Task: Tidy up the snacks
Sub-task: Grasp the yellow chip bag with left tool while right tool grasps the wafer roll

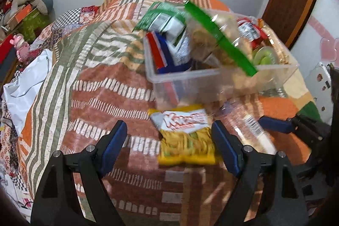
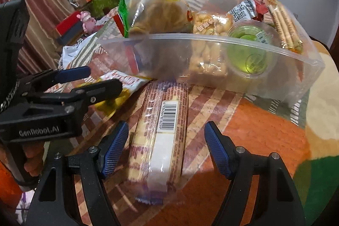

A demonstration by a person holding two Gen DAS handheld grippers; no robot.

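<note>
The left claw [image 1: 169, 141] is gaping wide, holding nothing, its pads flanking a yellow noodle-snack packet [image 1: 184, 137] lying on the patchwork quilt [image 1: 95, 82]. The right claw [image 2: 166, 147] is likewise standing wide open and empty around a long biscuit pack [image 2: 161, 130]. Just beyond both, a clear plastic bin [image 2: 211, 69] crowded with snacks is sitting on the bed, blocking the way forward.

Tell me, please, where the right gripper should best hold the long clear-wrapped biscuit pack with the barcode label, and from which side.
Probably grip the long clear-wrapped biscuit pack across its narrow width, about mid-length near the barcode. Come from above: it lies flat on the patterned quilt, lengthwise between the open fingers of the right gripper, with both long edges free.
</note>
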